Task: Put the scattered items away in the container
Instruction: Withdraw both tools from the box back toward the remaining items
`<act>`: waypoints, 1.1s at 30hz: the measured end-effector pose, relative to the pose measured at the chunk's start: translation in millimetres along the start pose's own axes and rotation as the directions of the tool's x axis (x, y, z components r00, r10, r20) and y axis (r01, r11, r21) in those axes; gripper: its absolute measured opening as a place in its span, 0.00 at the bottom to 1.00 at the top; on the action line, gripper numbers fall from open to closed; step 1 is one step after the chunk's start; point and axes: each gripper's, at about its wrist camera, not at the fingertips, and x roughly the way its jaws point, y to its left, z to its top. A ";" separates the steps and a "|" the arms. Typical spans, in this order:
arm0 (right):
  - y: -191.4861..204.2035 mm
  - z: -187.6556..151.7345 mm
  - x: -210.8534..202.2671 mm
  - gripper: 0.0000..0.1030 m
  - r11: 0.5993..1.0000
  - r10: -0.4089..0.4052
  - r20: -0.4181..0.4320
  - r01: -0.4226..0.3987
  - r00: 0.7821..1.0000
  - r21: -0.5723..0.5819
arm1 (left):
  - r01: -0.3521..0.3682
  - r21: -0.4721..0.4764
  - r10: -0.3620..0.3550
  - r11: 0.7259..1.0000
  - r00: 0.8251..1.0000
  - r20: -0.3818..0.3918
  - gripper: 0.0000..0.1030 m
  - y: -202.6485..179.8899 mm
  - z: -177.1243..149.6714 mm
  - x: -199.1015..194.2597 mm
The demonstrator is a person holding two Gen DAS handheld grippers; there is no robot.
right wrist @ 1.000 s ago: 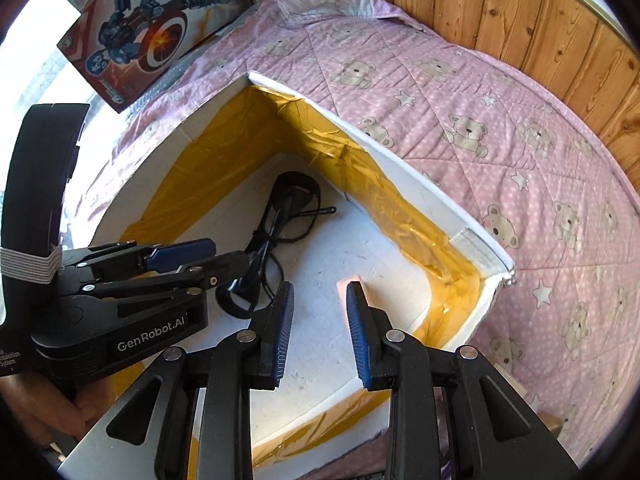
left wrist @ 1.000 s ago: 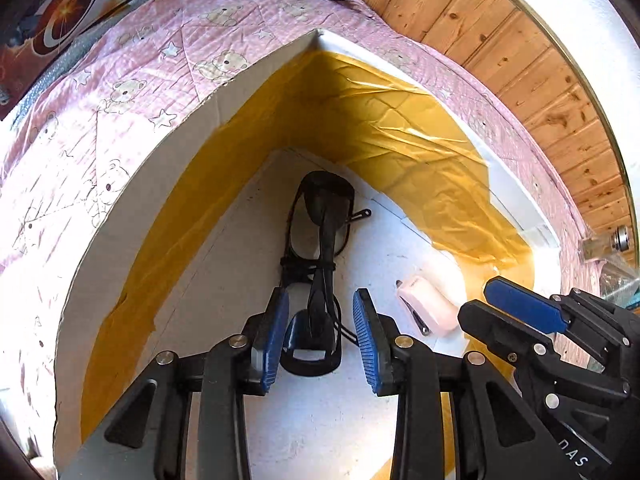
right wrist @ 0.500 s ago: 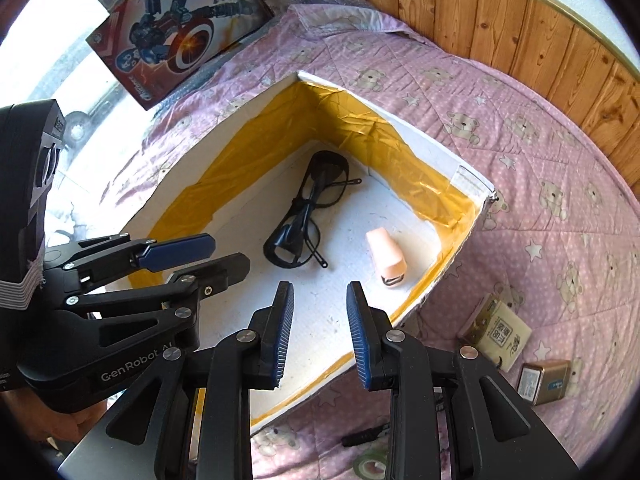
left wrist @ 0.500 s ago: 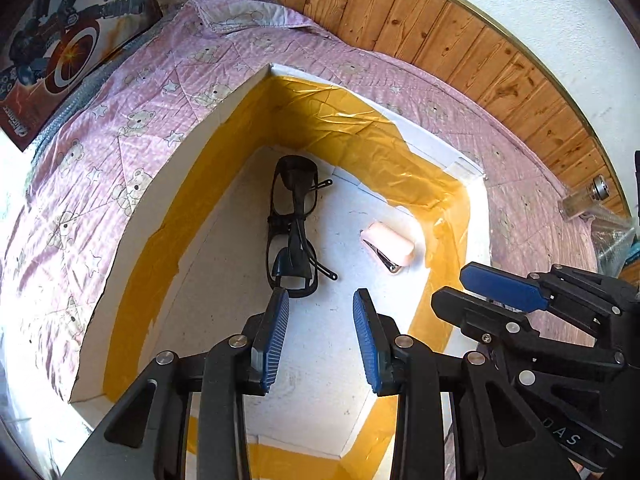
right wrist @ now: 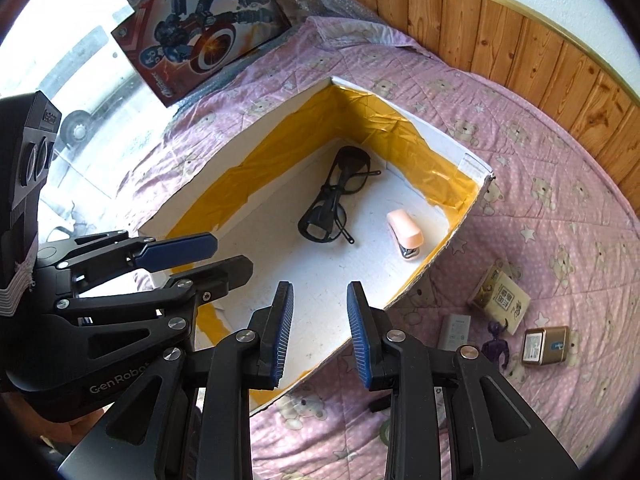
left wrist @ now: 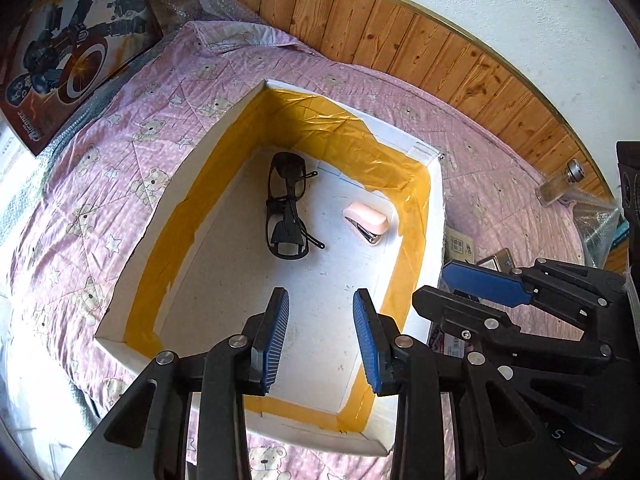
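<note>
A white box (left wrist: 436, 184) (right wrist: 256, 132) lined with yellow tape lies on the pink bedspread. Black glasses (left wrist: 286, 210) (right wrist: 334, 196) and a pink stapler (left wrist: 366, 222) (right wrist: 406, 236) rest on its floor. My left gripper (left wrist: 320, 336) hovers open and empty above the box's near end. My right gripper (right wrist: 318, 332) is open and empty over the box's near right edge. To the right of the box on the bedspread lie a beige carton (right wrist: 502, 298), a gold tin (right wrist: 544, 346), a purple figure (right wrist: 496, 346) and a small white box (right wrist: 454, 332).
A toy box with a robot picture (left wrist: 68, 60) (right wrist: 200, 28) leans at the far left. Wooden panelling (left wrist: 400, 36) backs the bed. A small glass bottle (left wrist: 560, 184) lies at the far right. The right gripper's body (left wrist: 520, 312) is close beside my left one.
Both grippers have risen and pulled back from the box floor, so the whole box shows. The glasses and stapler stay inside. Loose items to the box's right have come into view.
</note>
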 end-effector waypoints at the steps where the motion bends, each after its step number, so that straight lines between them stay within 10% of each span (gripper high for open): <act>1: 2.3 -2.2 -2.5 0.29 1.000 0.000 0.005 0.000 1.000 0.000 | 0.000 0.003 0.000 1.000 1.000 0.005 0.34 -0.2 -2.0 -3.3; 19: 39.8 -58.8 -51.0 0.32 0.999 -0.036 0.119 0.039 0.992 -0.023 | -0.002 0.080 -0.001 0.997 0.999 0.043 0.34 -9.6 -51.6 -42.4; 33: 22.4 -167.1 -100.5 0.33 0.989 -0.095 0.360 0.047 0.928 0.140 | -0.020 0.322 -0.043 0.947 0.981 0.188 0.40 -54.6 -128.0 -62.9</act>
